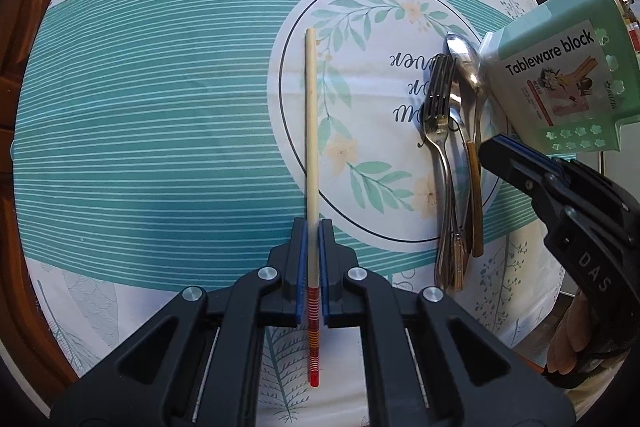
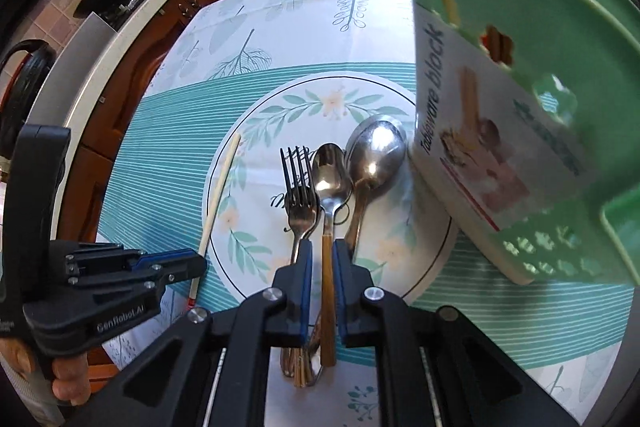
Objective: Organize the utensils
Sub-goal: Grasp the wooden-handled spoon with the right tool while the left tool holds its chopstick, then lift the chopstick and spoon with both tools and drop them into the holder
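A pale chopstick with a red striped end (image 1: 311,147) lies on the tablecloth; my left gripper (image 1: 314,227) is shut on it near the red end. It also shows in the right wrist view (image 2: 218,199), with the left gripper (image 2: 200,263) around it. A pile of a fork (image 2: 298,195), a wooden-handled spoon (image 2: 329,187) and a larger spoon (image 2: 374,155) lies beside it. My right gripper (image 2: 321,247) straddles the wooden handle, jaws narrowly apart, not clearly touching. The pile shows in the left wrist view (image 1: 456,155), with the right gripper (image 1: 494,147) at its right.
A green tableware holder (image 2: 560,27) with a "Tableware block" label stands tilted at the right, chopsticks inside it; it also shows in the left wrist view (image 1: 568,67). The leaf-printed tablecloth (image 1: 160,107) covers a round table with a wooden rim (image 1: 24,67).
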Demonstrator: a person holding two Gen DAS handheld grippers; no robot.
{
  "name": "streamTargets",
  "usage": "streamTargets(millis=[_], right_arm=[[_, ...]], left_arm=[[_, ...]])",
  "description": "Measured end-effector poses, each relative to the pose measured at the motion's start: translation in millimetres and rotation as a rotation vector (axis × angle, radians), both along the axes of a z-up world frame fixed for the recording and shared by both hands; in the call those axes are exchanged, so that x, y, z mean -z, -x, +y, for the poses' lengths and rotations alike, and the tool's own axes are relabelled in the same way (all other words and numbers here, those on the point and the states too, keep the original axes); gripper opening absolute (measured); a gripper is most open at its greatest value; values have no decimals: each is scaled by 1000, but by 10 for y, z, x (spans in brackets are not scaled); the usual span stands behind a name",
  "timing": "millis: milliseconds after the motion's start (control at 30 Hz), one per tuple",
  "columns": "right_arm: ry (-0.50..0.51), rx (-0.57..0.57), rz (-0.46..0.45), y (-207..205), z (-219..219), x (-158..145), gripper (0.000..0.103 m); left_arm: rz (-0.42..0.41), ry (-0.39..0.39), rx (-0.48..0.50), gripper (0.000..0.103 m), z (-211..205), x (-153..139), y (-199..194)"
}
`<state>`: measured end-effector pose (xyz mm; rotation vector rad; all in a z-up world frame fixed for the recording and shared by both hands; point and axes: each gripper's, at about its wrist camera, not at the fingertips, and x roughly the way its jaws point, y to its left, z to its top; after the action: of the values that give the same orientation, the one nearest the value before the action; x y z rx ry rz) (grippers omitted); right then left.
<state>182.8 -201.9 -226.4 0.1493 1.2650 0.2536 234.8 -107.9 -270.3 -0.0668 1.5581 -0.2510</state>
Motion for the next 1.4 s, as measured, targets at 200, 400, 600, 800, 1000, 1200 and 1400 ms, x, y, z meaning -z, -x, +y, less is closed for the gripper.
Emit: streamTargets(millis=[200,400,600,800,1000,1200,1400], right_arm=[[54,-14,55,-120,74,76,10],[84,-30,90,-210,137,143,9],[100,-29,122,-218,156,212,6],[16,-8,44,10,26,-12,6],[-139,5,-68,383,-193,-311,6],[-229,35,-165,645,-495,-541,6],[-280,87,-314,837,-802,-1003,6]], left_arm=[[4,13,-2,3,113,-21,58],[5,9,9,3,325,-111,154],[4,32,5,3,437,-176,217],[-78,113,-5,3,459,-438,343],[-236,196,29,3,322,-985,544],[-432,312,87,3,71,-1722,748],[-700,358,127,3,-275,-2540,804]])
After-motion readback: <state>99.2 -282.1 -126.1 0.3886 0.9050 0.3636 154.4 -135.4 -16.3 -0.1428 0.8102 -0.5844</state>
